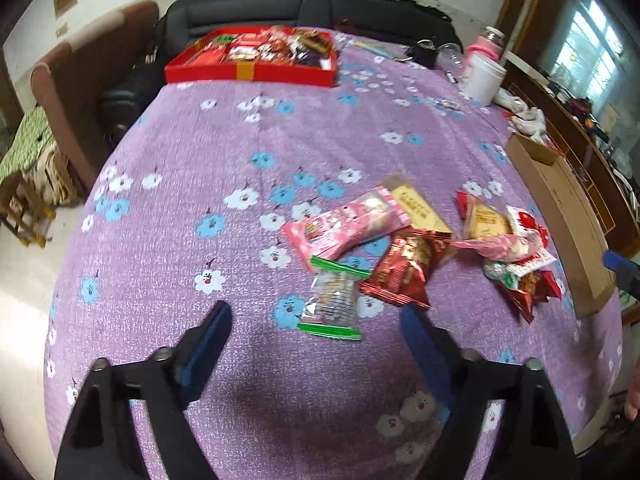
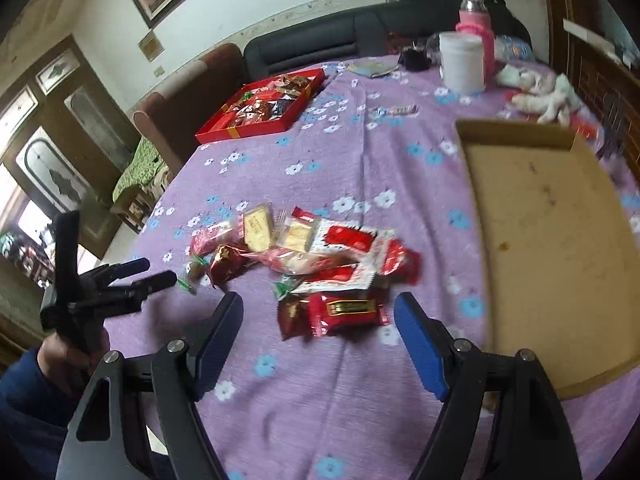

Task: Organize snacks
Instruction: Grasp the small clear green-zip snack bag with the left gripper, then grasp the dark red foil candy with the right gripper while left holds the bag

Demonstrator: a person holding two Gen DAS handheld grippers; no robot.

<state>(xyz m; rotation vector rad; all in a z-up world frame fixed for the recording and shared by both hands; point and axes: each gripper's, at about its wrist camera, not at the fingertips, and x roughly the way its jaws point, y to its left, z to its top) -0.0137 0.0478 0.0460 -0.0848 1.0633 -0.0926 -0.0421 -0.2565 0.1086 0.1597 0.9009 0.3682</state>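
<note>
Both grippers wide, empty: left gripper (image 1: 316,320), right gripper (image 2: 318,312). Red packet (image 2: 346,312) lay just ahead between right jaws, long axis crosswise; right nearer.

Bare cloth (image 1: 224,148) left, snack pile (image 2: 320,264) centre, cardboard tray (image 2: 516,130) blocking right

Both tongs (image 2: 319,316) have black triangular arms with silver screws and blue pads (the person's sleeve (image 2: 24,392) is navy).

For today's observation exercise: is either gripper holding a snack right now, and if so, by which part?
Nothing is held. The left gripper and right gripper both stand open above the tablecloth, and the snack packets lie loose on it.
</note>
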